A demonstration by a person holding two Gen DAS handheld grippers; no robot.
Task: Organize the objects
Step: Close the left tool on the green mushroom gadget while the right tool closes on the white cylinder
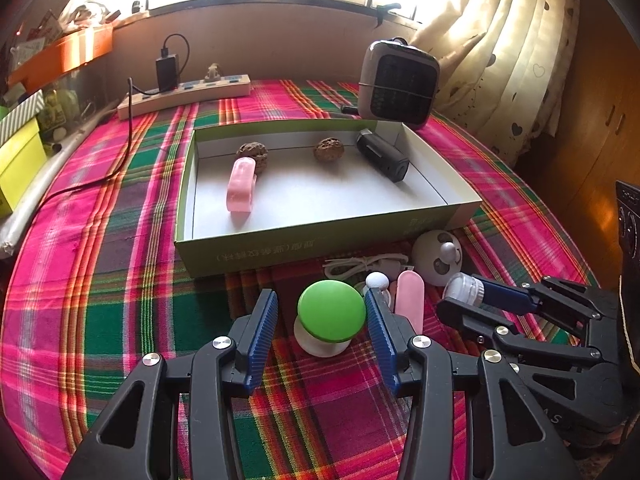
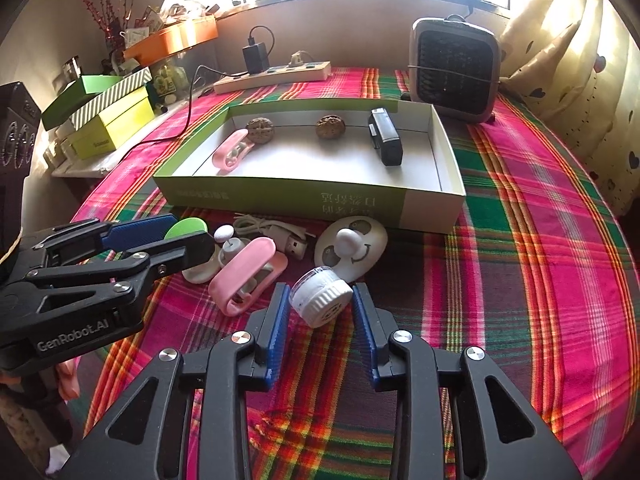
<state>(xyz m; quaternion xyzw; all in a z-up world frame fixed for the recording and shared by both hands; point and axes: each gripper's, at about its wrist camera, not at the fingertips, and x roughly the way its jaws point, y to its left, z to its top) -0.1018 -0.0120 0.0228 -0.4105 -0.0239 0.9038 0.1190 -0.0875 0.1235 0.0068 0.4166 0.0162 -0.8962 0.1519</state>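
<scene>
A green-capped white mushroom-shaped toy (image 1: 331, 310) stands on the plaid cloth between the fingers of my left gripper (image 1: 320, 300). The right pad touches its cap and a gap shows at the left pad. My right gripper (image 2: 321, 292) is shut on a white ribbed jar (image 2: 320, 300) that lies tilted, both pads against its sides. A pink clip (image 2: 244, 276), a white USB cable (image 2: 272, 230) and a round white smiley fan (image 2: 352, 240) lie between the grippers and the green box (image 1: 320, 252). The box holds another pink clip (image 1: 241, 186), two walnuts (image 1: 252, 152) and a black device (image 1: 382, 154).
A small heater (image 1: 398, 80) stands behind the box's right corner. A power strip (image 1: 184, 94) with a charger and black cord lies at the back left. Stacked boxes (image 2: 108, 120) crowd the left edge. A curtain (image 1: 512, 60) hangs at the right.
</scene>
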